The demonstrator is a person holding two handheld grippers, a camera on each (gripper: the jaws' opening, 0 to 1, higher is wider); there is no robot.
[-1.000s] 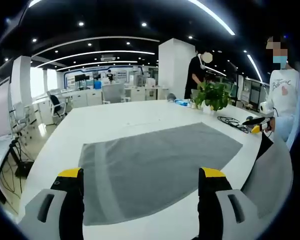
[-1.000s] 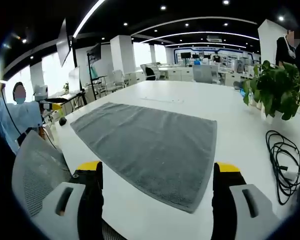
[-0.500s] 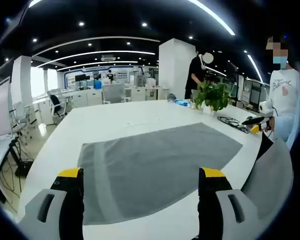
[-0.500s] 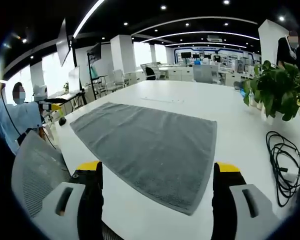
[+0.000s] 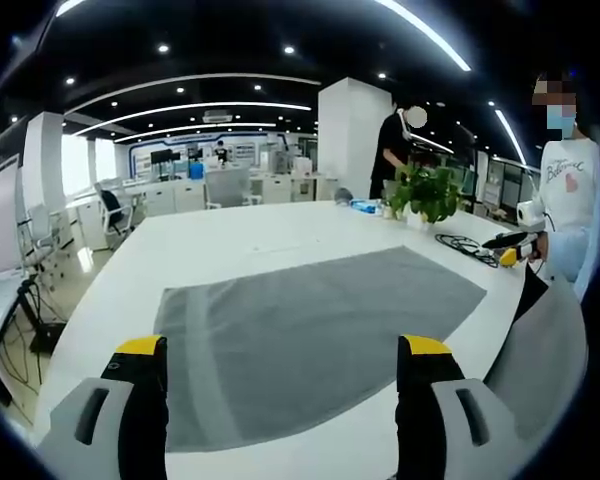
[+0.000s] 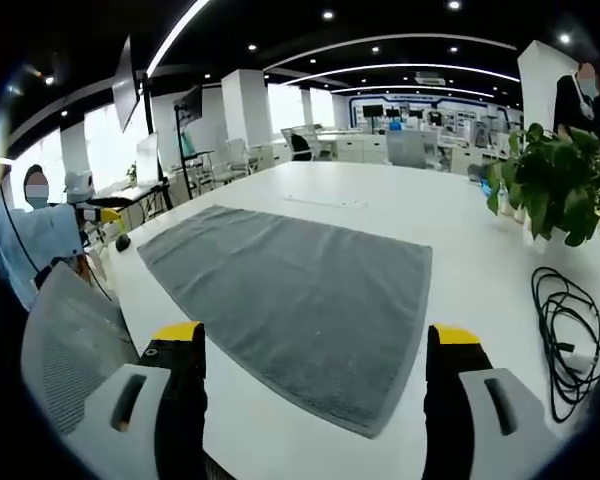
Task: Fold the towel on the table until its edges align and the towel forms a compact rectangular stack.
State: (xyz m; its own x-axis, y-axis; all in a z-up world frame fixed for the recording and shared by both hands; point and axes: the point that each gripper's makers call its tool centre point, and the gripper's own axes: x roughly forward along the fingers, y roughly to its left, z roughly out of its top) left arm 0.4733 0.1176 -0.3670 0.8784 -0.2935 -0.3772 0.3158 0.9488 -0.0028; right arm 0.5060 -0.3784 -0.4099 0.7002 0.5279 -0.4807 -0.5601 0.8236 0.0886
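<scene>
A grey towel (image 5: 310,330) lies flat and unfolded on the white table (image 5: 250,235). In the left gripper view my left gripper (image 5: 283,345) hovers open above the towel's near edge, nothing between its yellow-tipped fingers (image 5: 142,347). The right gripper view has the same towel (image 6: 300,290) stretching away to the left. My right gripper (image 6: 317,334) is open over the towel's near corner and holds nothing. The other gripper (image 6: 98,214) appears far left in a person's hand.
A potted plant (image 6: 550,180) and a coiled black cable (image 6: 565,330) sit on the table's right side. A grey mesh chair back (image 6: 65,335) stands at the table's near edge. A person (image 5: 565,200) in white stands beside the table, another (image 5: 392,145) behind the plant.
In the right gripper view the towel's near edge has slid slightly farther from the bottom, so the camera pulled back or rose a little. The left gripper view is almost unchanged.
</scene>
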